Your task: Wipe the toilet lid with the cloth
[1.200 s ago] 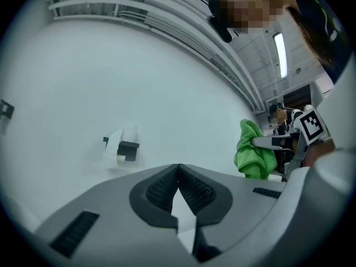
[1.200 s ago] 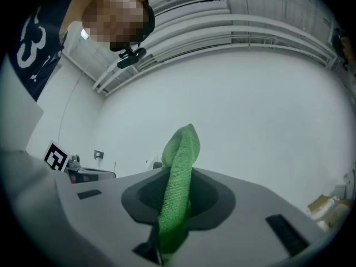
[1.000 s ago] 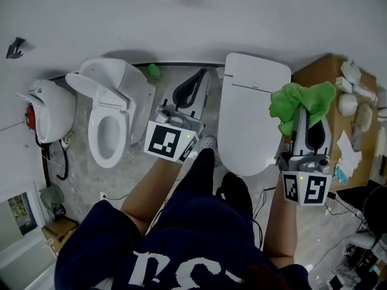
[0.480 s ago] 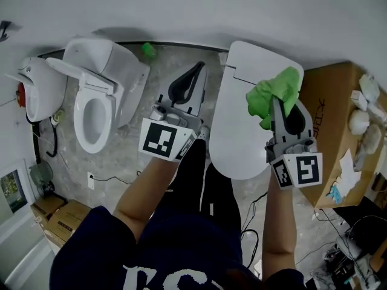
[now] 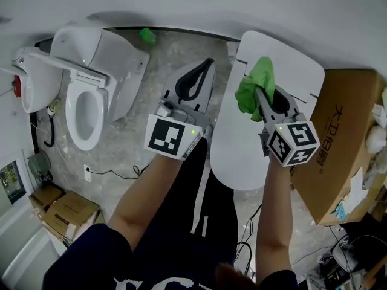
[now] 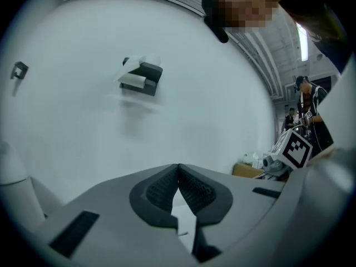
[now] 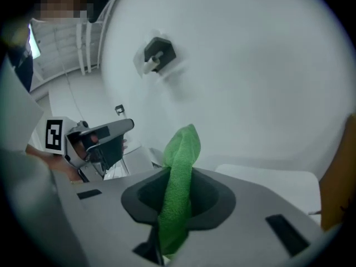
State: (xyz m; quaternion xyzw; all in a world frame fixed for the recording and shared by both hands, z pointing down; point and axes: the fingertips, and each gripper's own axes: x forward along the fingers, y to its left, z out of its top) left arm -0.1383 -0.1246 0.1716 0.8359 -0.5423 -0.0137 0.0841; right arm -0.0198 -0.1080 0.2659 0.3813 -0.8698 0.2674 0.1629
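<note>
wear — navy top (image 5: 151, 264), white print, black trousers (image 5: 202, 186) | left tongs (image 5: 208, 62), right tongs (image 5: 260, 92) — grey bodies, black-white marker cubes (image 5: 169, 138)

Dark print on the cardboard box (image 5: 349, 104) side, too blurred to read, nothing else legible

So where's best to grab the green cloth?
Pinch the green cloth around its bunched middle, from the near side, as the right gripper does: its gathered folds fit between the jaws, and a loose end pokes out ahead to rub the toilet lid.
</note>
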